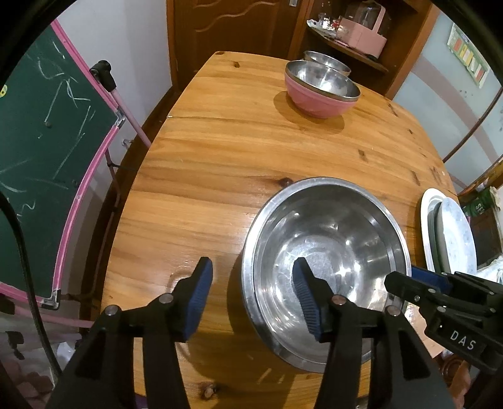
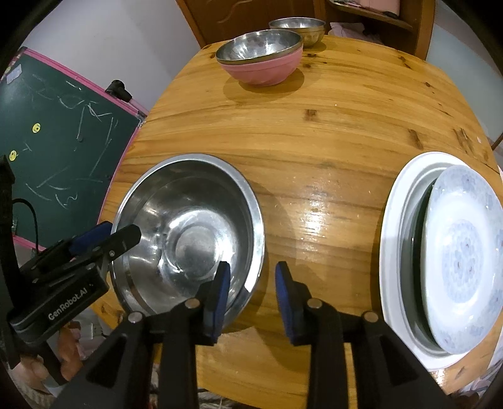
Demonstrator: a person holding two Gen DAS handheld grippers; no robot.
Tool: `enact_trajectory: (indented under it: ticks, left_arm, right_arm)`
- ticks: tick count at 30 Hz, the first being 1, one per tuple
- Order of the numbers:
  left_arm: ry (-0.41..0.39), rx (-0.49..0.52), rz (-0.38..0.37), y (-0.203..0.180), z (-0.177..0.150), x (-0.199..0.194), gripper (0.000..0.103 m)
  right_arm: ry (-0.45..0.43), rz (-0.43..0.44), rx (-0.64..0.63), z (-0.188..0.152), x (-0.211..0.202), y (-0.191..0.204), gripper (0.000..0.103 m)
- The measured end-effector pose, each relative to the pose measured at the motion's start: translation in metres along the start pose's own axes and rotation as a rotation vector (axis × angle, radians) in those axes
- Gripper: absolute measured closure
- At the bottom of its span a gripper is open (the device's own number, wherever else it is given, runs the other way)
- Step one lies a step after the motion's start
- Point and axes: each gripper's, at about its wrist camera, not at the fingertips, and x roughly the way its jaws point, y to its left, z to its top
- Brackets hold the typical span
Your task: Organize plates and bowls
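Steel basin between our grippers — both spread wide

Our left gripper (image 1: 251, 302) straddles the large steel bowl's (image 1: 327, 270) near-left rim, gripping nothing; our right gripper (image 2: 251, 299) straddles its right rim, equally released. Beyond, white plates (image 2: 446, 251) sit stacked rightward — lower ones mostly hidden. Farthest on the wooden table (image 2: 330, 132): pink bowl (image 2: 264, 69), small steel bowl (image 2: 298, 30) behind.

Both the left gripper (image 1: 253, 294) and right gripper (image 2: 253, 297) are black plastic with silver rivets, ribbed blue pads and white lettering.
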Motion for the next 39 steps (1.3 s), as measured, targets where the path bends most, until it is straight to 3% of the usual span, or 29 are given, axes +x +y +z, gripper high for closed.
enact_trajectory:
  ticks: [12, 21, 28, 39]
  left_arm:
    - [-0.062, 0.017, 0.033, 0.000, 0.006, -0.019, 0.031]
    - [-0.180, 0.049, 0.005, 0.001, 0.047, -0.069, 0.024]
    - [-0.325, 0.128, 0.048, -0.013, 0.108, -0.123, 0.024]
    - [-0.397, 0.139, 0.022, -0.042, 0.191, -0.150, 0.024]
  right_arm:
    - [-0.028, -0.013, -0.005, 0.000, -0.009, 0.002, 0.073]
    - [-0.109, -0.019, -0.010, 0.019, -0.045, -0.001, 0.073]
    - [-0.200, 0.006, -0.006, 0.066, -0.100, -0.011, 0.073]
    - [-0.363, -0.002, 0.016, 0.156, -0.183, -0.030, 0.073]
